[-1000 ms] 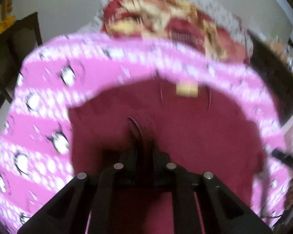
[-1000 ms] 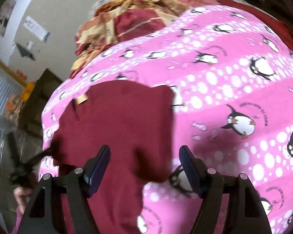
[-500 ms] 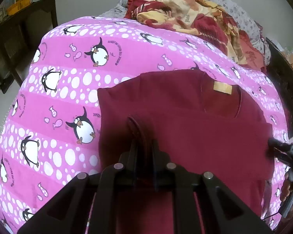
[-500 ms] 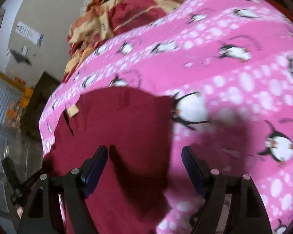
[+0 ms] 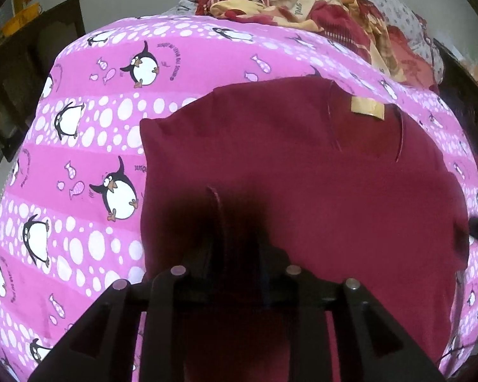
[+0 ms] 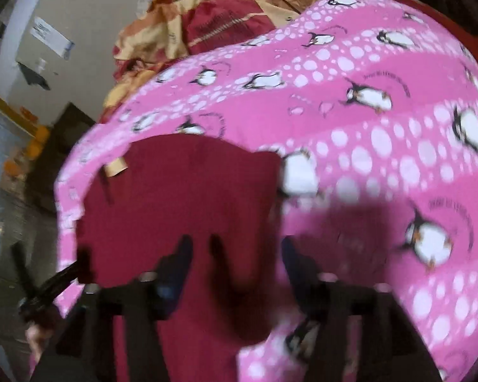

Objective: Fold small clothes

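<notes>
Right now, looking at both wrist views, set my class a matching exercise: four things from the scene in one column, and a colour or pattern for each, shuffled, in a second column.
Column one:
1. shirt
2. bedsheet
3. neck label
4. blanket heap

Column two:
A. pink with white dots and penguins
B. pale tan
C. plain maroon
D. red and cream patches

Pairs: 1-C, 2-A, 3-B, 4-D

Maroon shirt (image 5: 302, 175), tan neck label, lying flat on pink penguin sheet (image 5: 79, 146)
</notes>
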Demonstrator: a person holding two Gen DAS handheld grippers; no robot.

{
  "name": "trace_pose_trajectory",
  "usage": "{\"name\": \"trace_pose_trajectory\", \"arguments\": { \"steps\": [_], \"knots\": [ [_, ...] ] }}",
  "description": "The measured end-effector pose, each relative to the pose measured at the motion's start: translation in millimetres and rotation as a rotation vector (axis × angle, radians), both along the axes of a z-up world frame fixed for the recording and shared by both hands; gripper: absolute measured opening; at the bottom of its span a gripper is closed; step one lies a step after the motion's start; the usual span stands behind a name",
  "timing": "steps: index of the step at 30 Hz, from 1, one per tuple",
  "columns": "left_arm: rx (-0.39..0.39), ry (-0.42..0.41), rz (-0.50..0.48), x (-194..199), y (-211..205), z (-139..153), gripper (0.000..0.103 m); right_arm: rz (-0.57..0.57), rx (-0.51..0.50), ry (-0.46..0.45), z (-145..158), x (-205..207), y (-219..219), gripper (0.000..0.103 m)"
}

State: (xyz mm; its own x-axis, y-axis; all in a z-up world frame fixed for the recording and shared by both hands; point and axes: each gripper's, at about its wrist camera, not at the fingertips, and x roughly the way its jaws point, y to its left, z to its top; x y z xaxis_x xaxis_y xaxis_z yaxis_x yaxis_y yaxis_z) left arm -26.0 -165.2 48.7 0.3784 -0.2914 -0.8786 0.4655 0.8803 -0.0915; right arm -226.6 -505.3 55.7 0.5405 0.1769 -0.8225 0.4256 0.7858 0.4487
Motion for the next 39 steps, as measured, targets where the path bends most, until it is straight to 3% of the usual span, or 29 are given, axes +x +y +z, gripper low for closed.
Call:
{"name": "trace_pose_trajectory", "arguments": {
  "steps": [1, 2, 3, 4, 6, 10, 12, 14, 20, 22, 25, 27, 29, 31, 34, 36, 39],
  "knots": [
    [0.000, 0.000, 0.003, 0, 0, -1, 0.028, 0.044, -0.039, 0.043, -5, -1, 10, 0.061],
    [0.003, -0.001, 0.003, -1, 0, -3, 0.029, 0.064, -0.101, 0.092, -10, -2, 18, 0.038],
    [0.008, 0.000, 0.002, -2, -1, -4, 0.032, 0.065, -0.186, 0.155, -17, -4, 23, 0.028],
    [0.012, 0.000, 0.000, -3, -1, -4, 0.034, 0.058, -0.202, 0.165, -19, -5, 22, 0.028],
    [0.015, -0.005, 0.007, -6, 0, 2, 0.036, 0.008, -0.186, 0.148, -12, -12, 15, 0.028],
    [-0.035, -0.107, 0.049, -13, 11, 28, 0.074, -0.004, -0.307, 0.045, 31, -10, 24, 0.029],
    [-0.059, -0.152, 0.059, -14, 12, 37, 0.074, 0.052, -0.298, 0.002, 38, 6, 32, 0.030],
    [-0.043, -0.141, 0.050, -10, 4, 33, 0.074, 0.086, -0.294, 0.001, 30, 27, 38, 0.030],
    [0.063, -0.080, 0.062, 4, -13, -11, 0.074, 0.059, -0.266, 0.069, -15, 71, 19, 0.030],
    [0.086, -0.079, 0.056, 6, -16, -20, 0.075, 0.046, -0.232, 0.065, -18, 72, 15, 0.030],
    [0.101, -0.107, 0.049, 3, -17, -20, 0.077, 0.071, -0.254, 0.074, 0, 60, 23, 0.032],
    [0.101, -0.106, 0.051, 3, -17, -21, 0.077, 0.098, -0.263, 0.076, 11, 44, 33, 0.044],
    [0.097, -0.106, 0.053, 3, -17, -20, 0.077, 0.141, -0.266, 0.076, 15, 28, 43, 0.048],
    [0.101, -0.110, 0.052, 2, -17, -20, 0.077, 0.183, -0.295, 0.111, 10, 17, 51, 0.048],
    [0.105, -0.107, 0.056, -2, -13, -15, 0.077, 0.183, -0.415, 0.249, -19, 14, 49, 0.050],
    [0.101, -0.106, 0.046, -11, -8, -6, 0.077, 0.122, -0.322, 0.232, -21, 8, 38, 0.051],
    [0.088, -0.132, 0.015, -30, 12, 16, 0.077, 0.104, -0.307, 0.160, 9, -14, 41, 0.054]
  ]
}}
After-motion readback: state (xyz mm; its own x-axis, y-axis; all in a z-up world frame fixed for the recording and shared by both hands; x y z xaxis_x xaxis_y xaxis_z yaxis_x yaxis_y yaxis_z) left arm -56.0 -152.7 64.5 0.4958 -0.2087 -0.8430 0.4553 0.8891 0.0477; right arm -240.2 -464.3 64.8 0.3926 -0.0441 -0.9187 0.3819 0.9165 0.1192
